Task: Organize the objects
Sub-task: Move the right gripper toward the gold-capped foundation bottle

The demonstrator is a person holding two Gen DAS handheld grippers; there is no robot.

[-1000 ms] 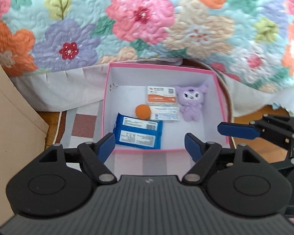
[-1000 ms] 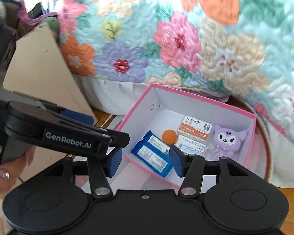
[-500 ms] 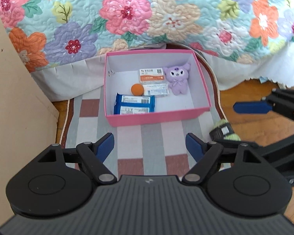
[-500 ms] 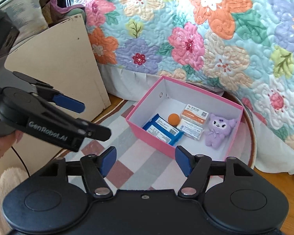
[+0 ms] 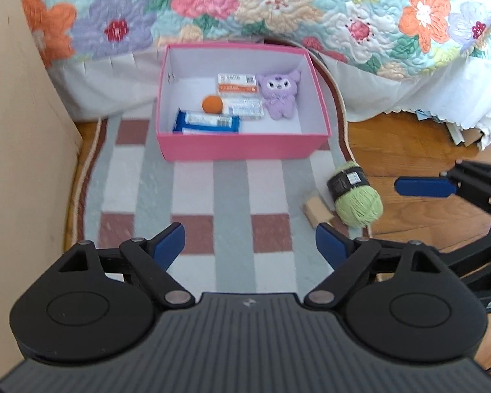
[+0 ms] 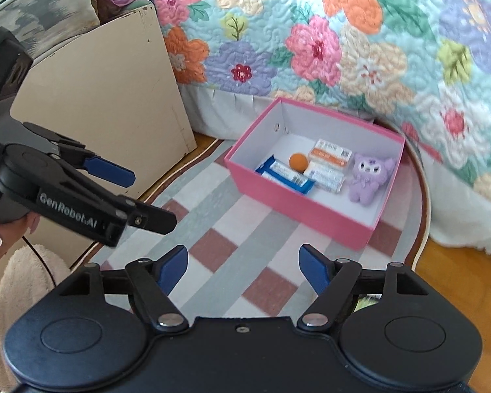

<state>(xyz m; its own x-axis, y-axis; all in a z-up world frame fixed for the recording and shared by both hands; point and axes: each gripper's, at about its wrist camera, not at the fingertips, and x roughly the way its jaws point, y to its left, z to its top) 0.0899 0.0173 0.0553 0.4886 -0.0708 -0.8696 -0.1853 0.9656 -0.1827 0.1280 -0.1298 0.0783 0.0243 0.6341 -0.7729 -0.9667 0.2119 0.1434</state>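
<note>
The left gripper (image 5: 250,244) hung above the striped rug (image 5: 232,196) with its blue-padded jaws spread wide and nothing between them; the right gripper (image 6: 244,267) hovered over the same rug, likewise parted and empty. A pink box (image 5: 245,145) with a white interior sat at the far end of the rug, close against the white bed skirt (image 5: 392,91) below a floral quilt (image 5: 278,3); inside it lay a blue packet (image 5: 208,122) toward the near left wall, an orange ball (image 5: 211,104) just behind it, two white-and-orange cartons (image 5: 237,84) side by side next to the ball, and a purple plush toy (image 5: 280,95) on the right, touching the cartons. Outside the box, at the rug's right edge, a ball of green yarn (image 5: 358,199) with a dark paper band rested against a small wooden block (image 5: 316,211), well apart from the box; a beige board (image 6: 108,98) stood upright along the left side of the rug.
</note>
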